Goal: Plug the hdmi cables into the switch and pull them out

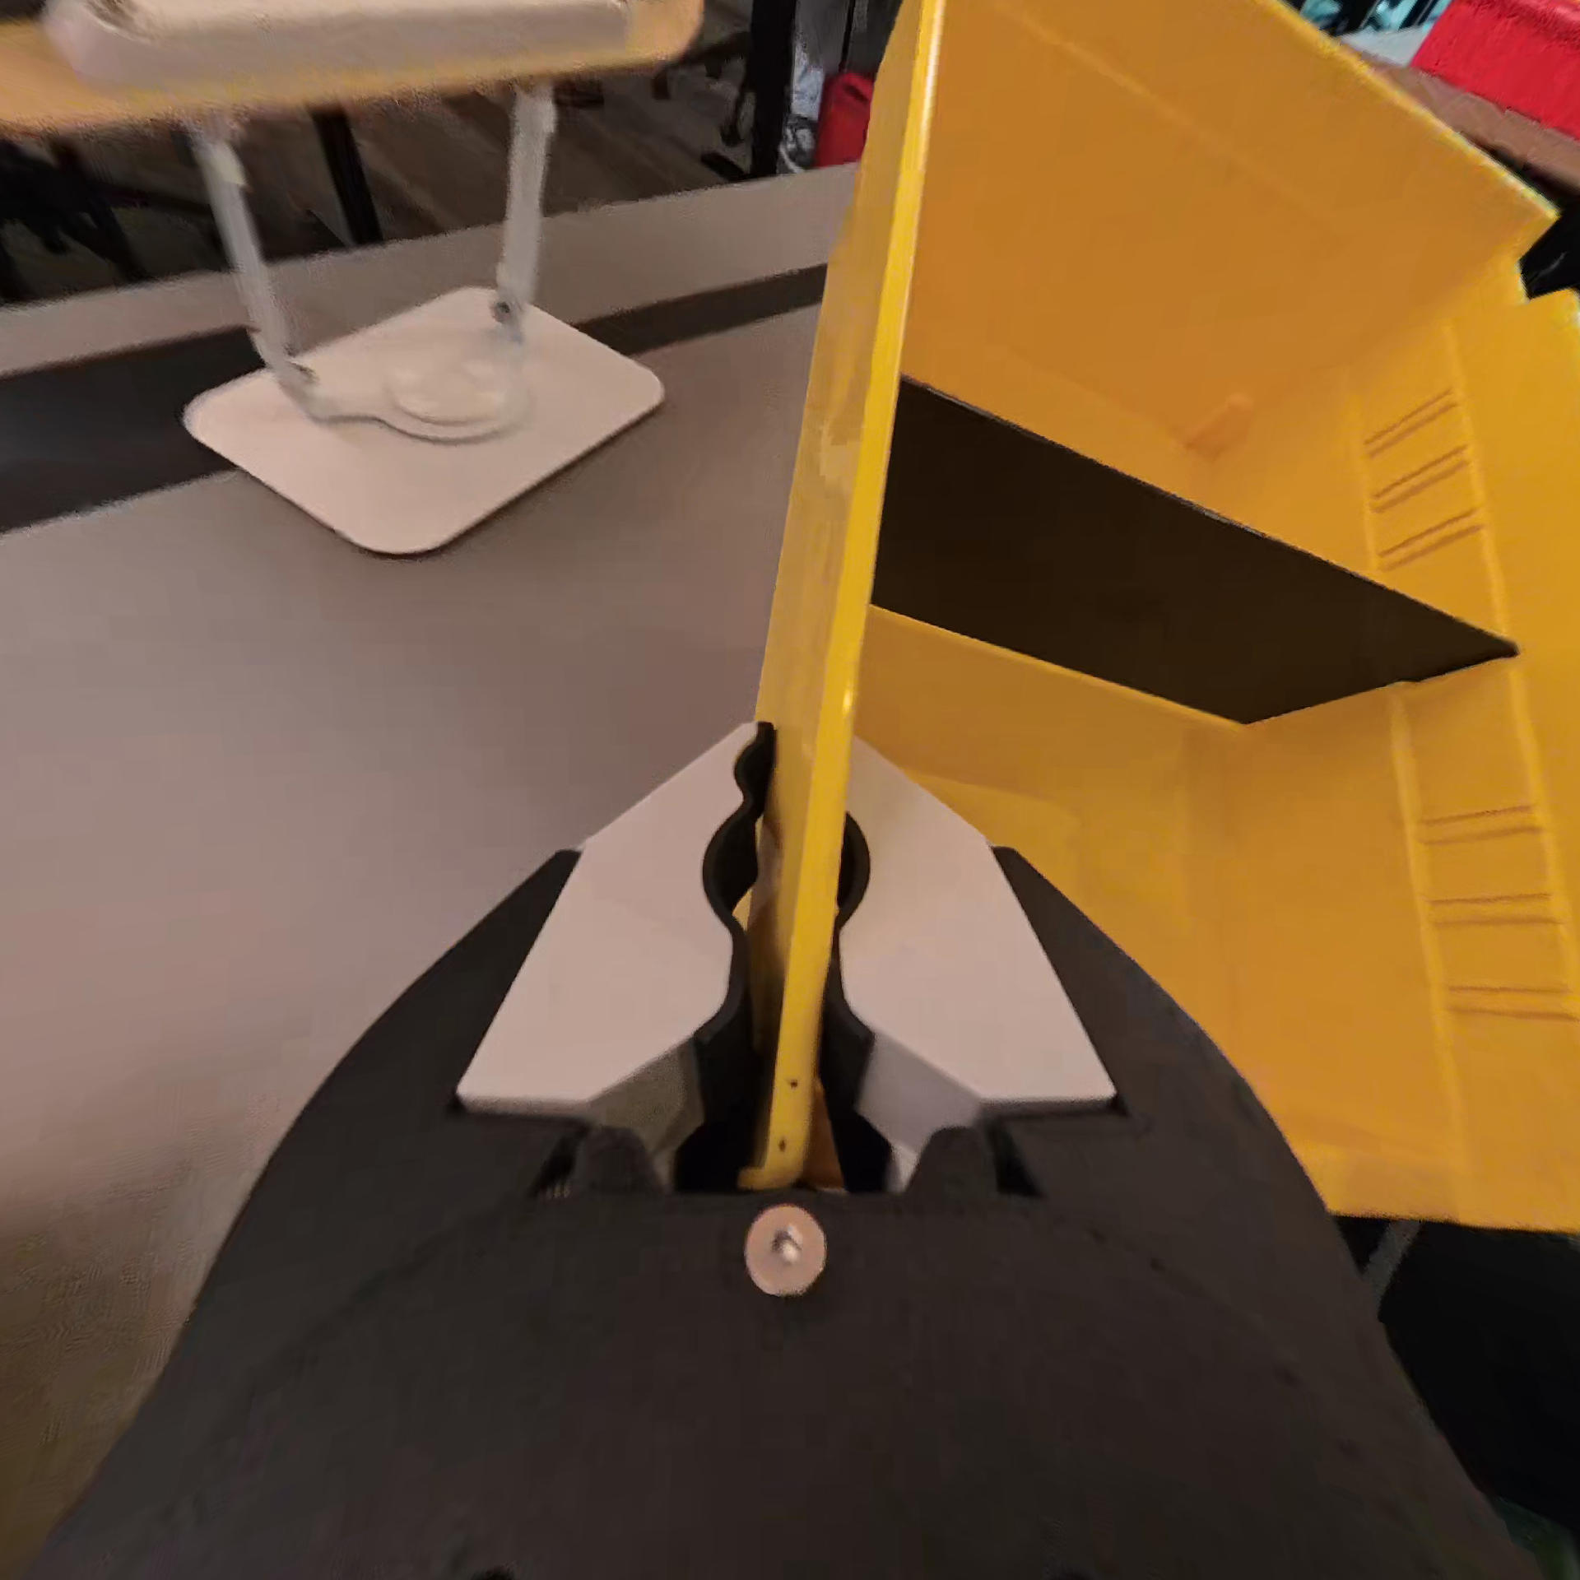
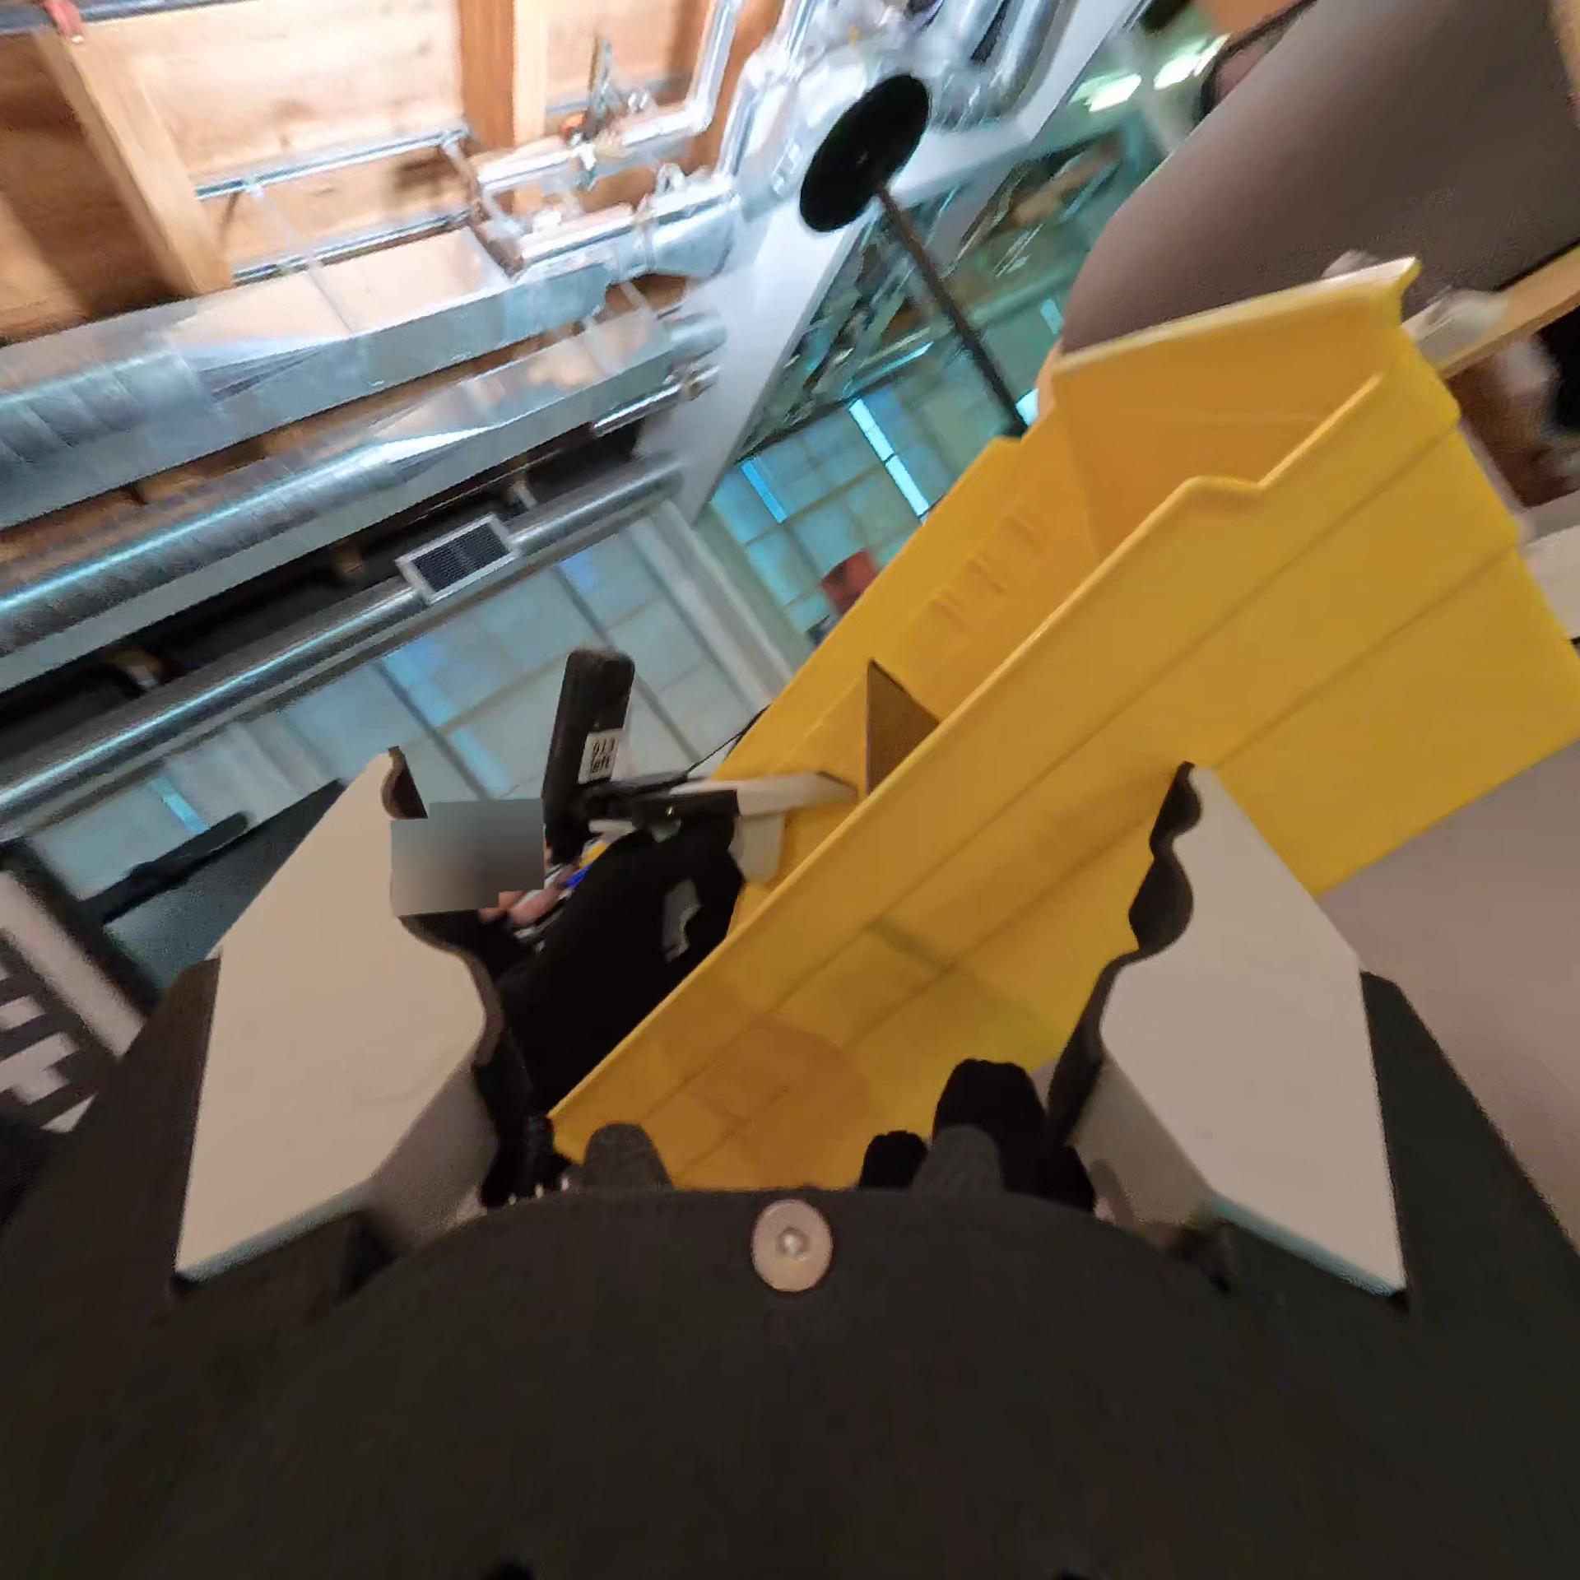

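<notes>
My left gripper (image 1: 799,863) is closed down on the side wall of a yellow plastic bin (image 1: 1197,359); the wall edge runs up between my two fingers, and both pads press against it. The bin is tilted, its open interior facing my left wrist camera. A black divider panel (image 1: 1154,590) spans the inside of the bin, set across it from the gripped wall to the ribbed far wall. I see nothing resting in either compartment from this angle.

Beyond the bin lies a grey tabletop (image 1: 299,812). On it stands a white stand (image 1: 427,427) with a flat base and two slim arms carrying a wooden-edged platform overhead; this part is blurred.

My right gripper (image 2: 791,855) is wide open, fingers well apart, holding nothing. The same yellow bin (image 2: 1197,684) passes between and beyond those fingers, its outer stepped wall towards the camera. A dark rounded shape sits low between the fingers; I cannot tell what it is. The right wrist view points steeply upward, taking in ceiling ducts (image 2: 342,385) and windows.

In that view the left gripper (image 2: 769,799) shows farther off, clamped on the bin's far wall beside the divider (image 2: 893,727).

The HDMI cables and the switch are not visible in either view; I cannot say where they are.
</notes>
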### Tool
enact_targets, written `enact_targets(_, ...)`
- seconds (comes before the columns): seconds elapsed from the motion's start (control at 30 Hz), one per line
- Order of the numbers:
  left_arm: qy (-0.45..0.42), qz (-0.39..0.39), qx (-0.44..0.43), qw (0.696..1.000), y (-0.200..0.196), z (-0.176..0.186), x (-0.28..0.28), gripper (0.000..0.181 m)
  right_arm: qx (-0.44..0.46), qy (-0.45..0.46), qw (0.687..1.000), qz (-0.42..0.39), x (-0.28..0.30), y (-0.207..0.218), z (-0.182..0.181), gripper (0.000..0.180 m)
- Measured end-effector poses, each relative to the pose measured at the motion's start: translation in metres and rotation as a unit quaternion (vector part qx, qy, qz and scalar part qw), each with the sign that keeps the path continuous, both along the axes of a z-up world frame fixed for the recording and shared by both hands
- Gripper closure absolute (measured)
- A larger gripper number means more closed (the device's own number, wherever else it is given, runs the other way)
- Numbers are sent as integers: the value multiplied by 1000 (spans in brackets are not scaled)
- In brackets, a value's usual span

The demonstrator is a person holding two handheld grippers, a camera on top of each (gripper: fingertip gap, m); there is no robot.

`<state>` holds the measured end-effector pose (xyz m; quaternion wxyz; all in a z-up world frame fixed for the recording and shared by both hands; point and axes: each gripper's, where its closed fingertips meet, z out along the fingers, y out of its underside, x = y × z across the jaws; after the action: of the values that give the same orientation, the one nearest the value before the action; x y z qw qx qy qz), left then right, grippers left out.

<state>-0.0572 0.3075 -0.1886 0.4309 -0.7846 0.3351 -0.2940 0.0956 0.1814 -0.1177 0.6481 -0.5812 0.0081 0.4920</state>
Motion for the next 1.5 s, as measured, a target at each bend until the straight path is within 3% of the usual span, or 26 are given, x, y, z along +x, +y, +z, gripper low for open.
enact_targets(0.37,-31,-15,-96,995,-30,-68,108,176,-56,11,992,-113,101,-3,-30,21)
enact_targets(0.6,-31,-51,-149,987,-66,-96,157,156,-112,-25,984,-136,152,8,-63,19)
enact_targets(0.93,-71,-113,-207,969,-127,-84,208,101,-157,-133,971,-119,202,26,-77,30)
enact_targets(1.17,-100,-184,-266,941,-169,-75,254,90,-219,-281,923,-146,254,39,-100,38)
enact_targets(1.5,-136,-264,-311,903,-191,-68,287,84,-242,-321,901,-163,306,37,-116,48)
